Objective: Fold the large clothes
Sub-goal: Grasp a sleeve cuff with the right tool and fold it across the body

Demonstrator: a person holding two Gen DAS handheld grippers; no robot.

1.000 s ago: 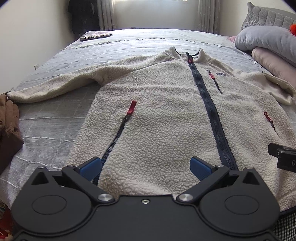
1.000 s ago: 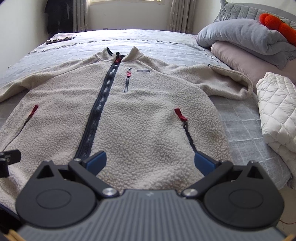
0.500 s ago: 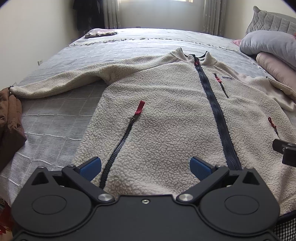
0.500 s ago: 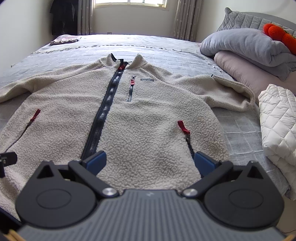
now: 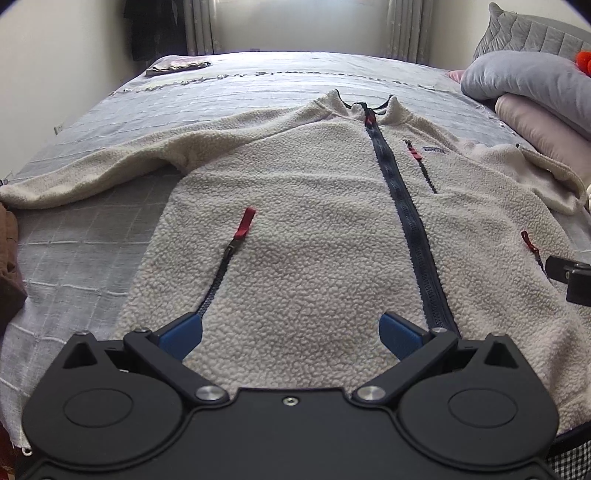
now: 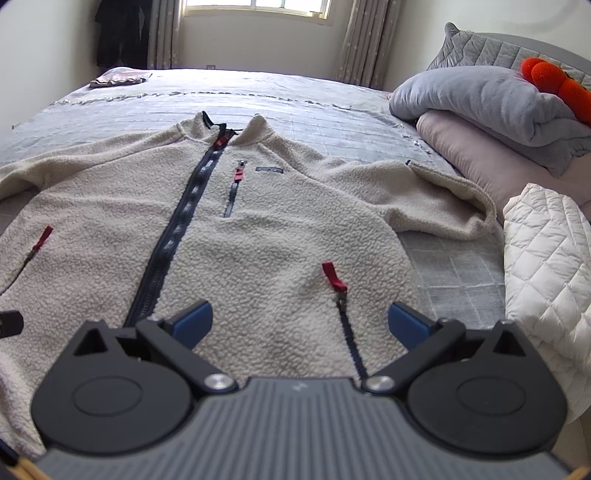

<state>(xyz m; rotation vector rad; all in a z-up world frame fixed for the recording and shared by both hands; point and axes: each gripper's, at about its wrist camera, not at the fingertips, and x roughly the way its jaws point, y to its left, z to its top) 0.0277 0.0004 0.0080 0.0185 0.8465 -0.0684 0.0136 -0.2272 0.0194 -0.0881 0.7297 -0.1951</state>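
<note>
Progress: none yet | cream fleece zip jacket (image 5: 325,236) lay flat, unfolded on grey quilted bed (image 5: 85,236) | your L gripper (image 5: 290,332) & R gripper (image 6: 299,319) had jaws spread, holding nothing | all folds left.

A home bedroom is shown: a bed (image 6: 332,107) under a grey quilt, stacked pillows (image 6: 491,99), and a curtained window (image 6: 258,7) beyond.

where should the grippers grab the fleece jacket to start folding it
Likely at the bottom hem of the fleece jacket, from the near bed edge: it lies flat and zipped, hem closest. The open left gripper and open right gripper already sit over it, either side of the zipper.
</note>
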